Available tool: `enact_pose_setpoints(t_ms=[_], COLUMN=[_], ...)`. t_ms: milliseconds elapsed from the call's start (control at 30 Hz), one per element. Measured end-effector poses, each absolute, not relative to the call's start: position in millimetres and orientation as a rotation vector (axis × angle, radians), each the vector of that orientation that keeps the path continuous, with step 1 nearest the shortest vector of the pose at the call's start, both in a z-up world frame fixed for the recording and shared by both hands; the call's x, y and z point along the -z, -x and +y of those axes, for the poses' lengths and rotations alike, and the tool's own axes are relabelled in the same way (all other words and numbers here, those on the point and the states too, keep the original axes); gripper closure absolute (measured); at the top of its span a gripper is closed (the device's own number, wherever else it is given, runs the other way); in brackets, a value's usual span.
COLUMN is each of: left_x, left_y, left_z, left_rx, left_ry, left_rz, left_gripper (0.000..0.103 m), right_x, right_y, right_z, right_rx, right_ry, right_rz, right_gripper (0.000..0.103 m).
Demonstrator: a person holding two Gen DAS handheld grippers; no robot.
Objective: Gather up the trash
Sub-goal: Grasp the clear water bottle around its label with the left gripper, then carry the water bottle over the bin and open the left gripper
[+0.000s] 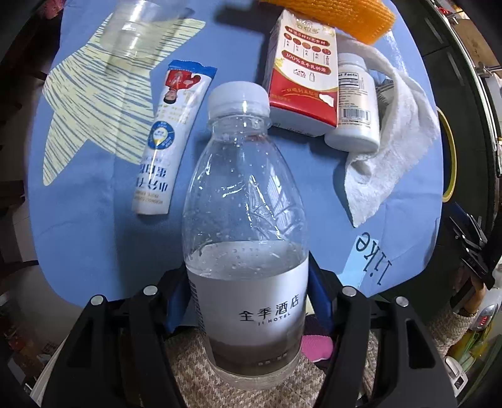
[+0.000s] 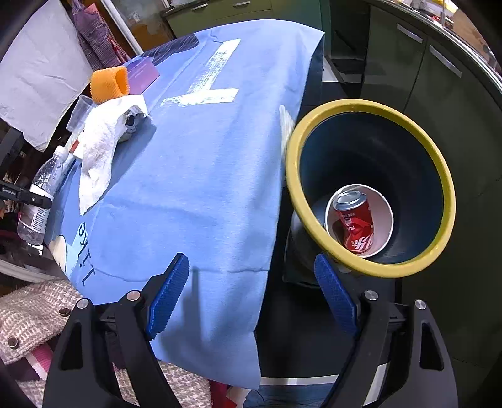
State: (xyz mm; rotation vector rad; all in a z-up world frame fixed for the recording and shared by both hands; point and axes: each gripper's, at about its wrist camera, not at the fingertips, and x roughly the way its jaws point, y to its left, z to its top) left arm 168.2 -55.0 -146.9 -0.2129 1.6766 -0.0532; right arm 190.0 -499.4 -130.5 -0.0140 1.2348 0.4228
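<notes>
My left gripper [image 1: 248,298] is shut on a clear water bottle [image 1: 244,204] with a white cap and a grey label. Its blue pads press on the lower body from both sides, and the bottle is partly filled. In the right wrist view the same bottle [image 2: 40,188] hangs at the table's left edge. My right gripper [image 2: 251,263] stands open with nothing between its fingers, above the table's near edge. Beside it is a dark bin with a yellow rim [image 2: 370,105]. In the bin a red can [image 2: 356,224] lies inside a white paper cup [image 2: 387,207].
On the blue tablecloth [image 1: 94,235] lie a torn sachet wrapper [image 1: 166,138], a red and white carton [image 1: 301,75], a white pill bottle [image 1: 354,97], a crumpled paper towel [image 1: 395,141], a clear plastic cup [image 1: 135,31] and an orange sponge [image 1: 345,15]. Green cabinets [image 2: 408,62] stand behind the bin.
</notes>
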Motion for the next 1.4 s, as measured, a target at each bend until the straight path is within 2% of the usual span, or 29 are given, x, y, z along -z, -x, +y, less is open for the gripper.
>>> enact_pose_setpoints(t_ms=[233,433,633,833,967,1133,1400], left_x=[111,83,44,24,39,83,174], left_y=[-153,-159,-185,-232,-264,-308,-345], left_z=[-52,-83,-161,-294,-376,-461,-502], left_rx=[0.091,0.182,0.343,0.551,0.653,0.716,0.644], left_ry=[0.197,0.124,-0.006,-0.165,-0.213,-0.244,-0.269], left_rz=[1.630,1.576,1.494,1.435,1.432,1.445,1.512], left_gripper=[0.041,0.041,0.041,0.041,0.041,0.041,0.041], right_x=[125,117,105,102,110,124,143], right_y=[-186,-182,-169,-148,-134,-120,-119], right_z=[-499,-510,-539,-587,-616,-648,-672], right_rx=[-0.424,-0.400,-0.351,-0.270,-0.227,-0.181,-0.158], right_ry=[0.014,-0.001,-0.031,-0.098,-0.146,-0.203,-0.254], right_rz=[1.221,1.201,1.174,1.165,1.181,1.211,1.242], right_gripper=[0.021,0.021,0.021,0.021,0.022,0.021,0.021])
